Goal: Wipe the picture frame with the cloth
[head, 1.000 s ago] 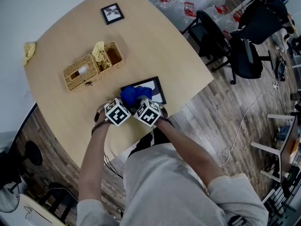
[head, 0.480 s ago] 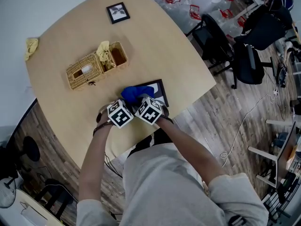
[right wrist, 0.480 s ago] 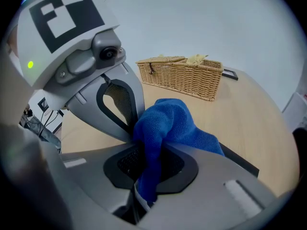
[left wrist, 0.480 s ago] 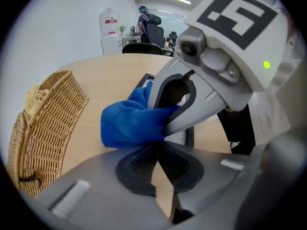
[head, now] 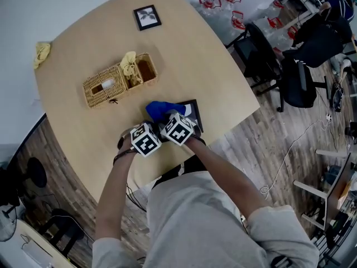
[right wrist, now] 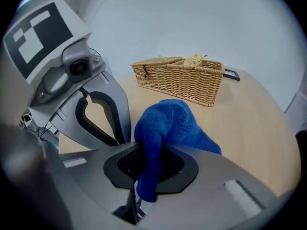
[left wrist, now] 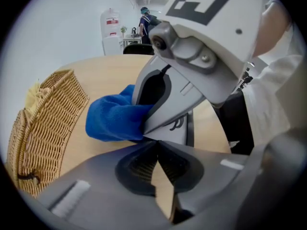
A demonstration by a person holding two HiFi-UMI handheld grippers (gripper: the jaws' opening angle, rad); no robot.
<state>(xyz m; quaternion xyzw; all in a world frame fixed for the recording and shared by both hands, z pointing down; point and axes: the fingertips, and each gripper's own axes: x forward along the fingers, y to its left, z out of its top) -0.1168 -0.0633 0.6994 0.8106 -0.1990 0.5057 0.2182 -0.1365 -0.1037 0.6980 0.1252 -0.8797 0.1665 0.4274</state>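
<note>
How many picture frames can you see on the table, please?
2. A small frame sits near the far edge of the table. A larger frame lies at the near side, partly under the blue cloth. None appears hidden.

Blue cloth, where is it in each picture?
Head view: cloth in the middle, just below the basket.
Left gripper view: cloth left of middle, right of the basket.
Right gripper view: cloth in the middle, pinched in the jaws, with the basket behind.
Shared landmark: the basket.
</note>
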